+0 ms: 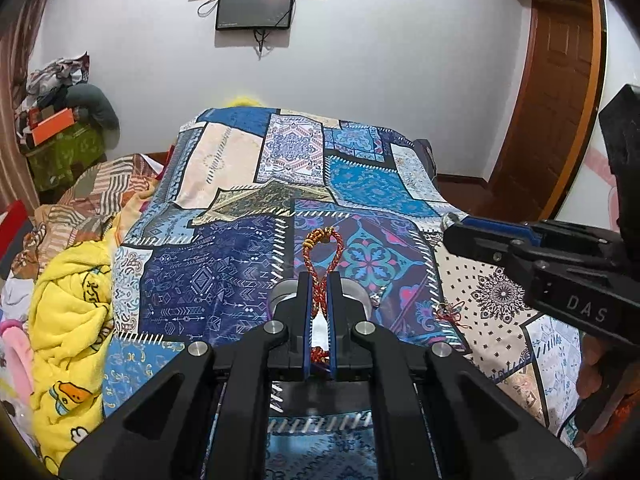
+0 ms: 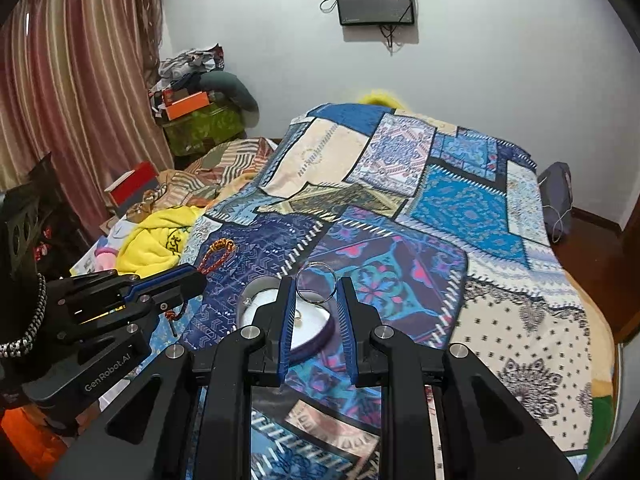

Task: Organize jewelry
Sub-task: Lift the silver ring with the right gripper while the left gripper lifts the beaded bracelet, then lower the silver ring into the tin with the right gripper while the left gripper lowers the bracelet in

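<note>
Evidently, the left claw (image 1: 321, 300) was clamped on the braided cord bracelet (image 1: 323, 264) above the bed (image 1: 224, 280), presumably for transfer to the white dish (image 2: 256, 300), while the right claw (image 2: 317, 304) stood apart around a silver ring (image 2: 316, 282).

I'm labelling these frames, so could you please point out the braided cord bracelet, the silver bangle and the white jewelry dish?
braided cord bracelet (image 1: 325, 256), left wrist view, on its looped end beyond the gripper.
silver bangle (image 2: 334, 280), right wrist view, on its right rim.
white jewelry dish (image 2: 308, 326), right wrist view, on its white inner surface.
</note>
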`<state>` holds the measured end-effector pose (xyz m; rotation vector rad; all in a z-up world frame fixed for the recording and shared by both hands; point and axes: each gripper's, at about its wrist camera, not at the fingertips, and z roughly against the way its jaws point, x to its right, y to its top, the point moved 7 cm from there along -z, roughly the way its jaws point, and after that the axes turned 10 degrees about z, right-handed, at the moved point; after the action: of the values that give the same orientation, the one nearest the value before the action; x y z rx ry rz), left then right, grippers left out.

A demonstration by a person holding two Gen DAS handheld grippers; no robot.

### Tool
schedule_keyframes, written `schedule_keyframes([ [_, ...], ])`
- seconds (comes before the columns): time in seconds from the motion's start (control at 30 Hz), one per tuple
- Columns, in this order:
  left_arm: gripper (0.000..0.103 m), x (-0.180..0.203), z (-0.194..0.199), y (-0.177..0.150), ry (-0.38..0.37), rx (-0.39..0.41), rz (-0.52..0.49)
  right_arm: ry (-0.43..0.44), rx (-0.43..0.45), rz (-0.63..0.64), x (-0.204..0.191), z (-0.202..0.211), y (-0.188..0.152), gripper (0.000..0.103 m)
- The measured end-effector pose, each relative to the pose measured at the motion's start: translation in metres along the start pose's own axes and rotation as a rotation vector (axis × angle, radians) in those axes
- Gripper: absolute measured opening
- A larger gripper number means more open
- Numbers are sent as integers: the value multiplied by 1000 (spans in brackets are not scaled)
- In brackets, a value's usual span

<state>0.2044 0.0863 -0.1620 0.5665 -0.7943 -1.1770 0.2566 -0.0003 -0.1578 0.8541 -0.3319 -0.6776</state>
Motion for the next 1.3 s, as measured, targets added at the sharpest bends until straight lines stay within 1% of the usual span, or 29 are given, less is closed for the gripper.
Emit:
schedule_keyframes([
  [0.13, 5, -9, -11, -5, -18, -37, 15, 17, -34, -10, -3, -17, -6, 19],
  [0.33, 5, -14, -36, -19, -62, -121, 38, 36, -91, -14, -6, -39, -19, 19],
  [0.63, 5, -14, -65, -28, -88, -196, 40, 73, -154, -18, -11, -61, -34, 19],
  [0.83, 5, -18, -73, -25, -93, -206, 36, 91, -166, -17, -15, -69, -35, 19],
  [1.03, 5, -26, -74, -22, -95, -206, 57, 107, -182, 0, -23, -74, -36, 19],
  [1.07, 6, -28, -73, -22, -92, -206, 59, 110, -184, 5, -25, -75, -37, 19],
  [1.23, 19, -32, -71, -21, -92, -202, 53, 122, -198, 25, -30, -79, -37, 19],
  [1.3, 21, -34, -69, -20, -80, -197, 51, 128, -207, 31, -33, -81, -39, 19],
])
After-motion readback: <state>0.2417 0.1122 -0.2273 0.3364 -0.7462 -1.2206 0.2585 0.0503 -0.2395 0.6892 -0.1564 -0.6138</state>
